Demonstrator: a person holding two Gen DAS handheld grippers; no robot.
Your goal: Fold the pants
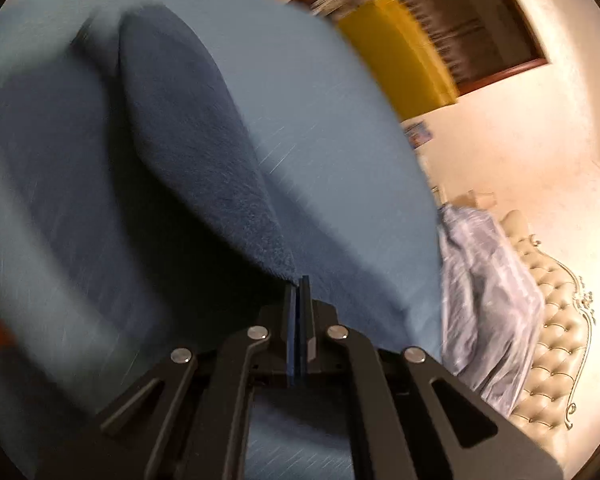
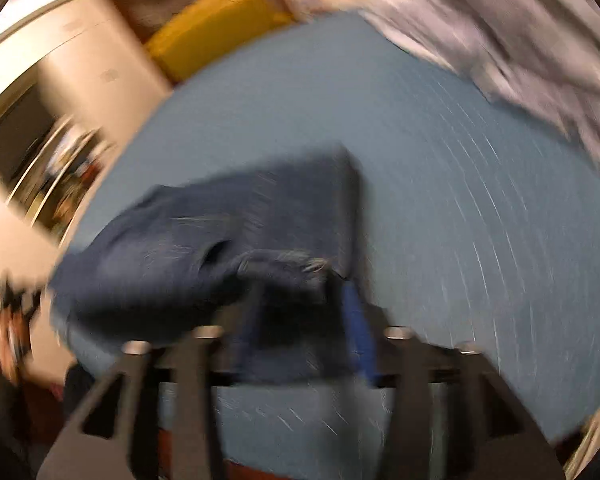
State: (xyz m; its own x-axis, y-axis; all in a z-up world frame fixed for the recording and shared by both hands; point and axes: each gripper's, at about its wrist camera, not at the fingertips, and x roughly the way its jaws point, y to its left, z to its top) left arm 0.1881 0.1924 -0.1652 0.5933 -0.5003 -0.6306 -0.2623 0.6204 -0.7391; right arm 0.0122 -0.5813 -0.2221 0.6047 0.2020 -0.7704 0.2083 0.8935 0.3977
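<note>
Black linkage arms fill the bottom of the left wrist view, and ahead of them the left tongs (image 1: 299, 282) stand pressed together, their blue pads meeting with a corner of the dark blue pants (image 1: 188, 152) pinched at the tips. From that corner the fabric runs up and away to the left in a raised fold, its fuzzy surface catching the light, with a deep shadow beneath it on the blue bed sheet (image 1: 340, 128). Crumpled pale bedding (image 1: 488, 292) lies at the right edge of the sheet, beside a tufted cream headboard (image 1: 556, 344). A yellow curtain (image 1: 400, 48) hangs in the window beyond.

In the right wrist view, which is badly blurred, the right tongs (image 2: 304, 308) stand wide, one blue pad on each side of the pants' (image 2: 204, 232) near edge. Cloth lies between and just ahead of the pads, but neither pad appears to press on it. Most of the pants spread left and away from these tongs across the bed sheet (image 2: 460, 184), with one squared corner farther off.
</note>
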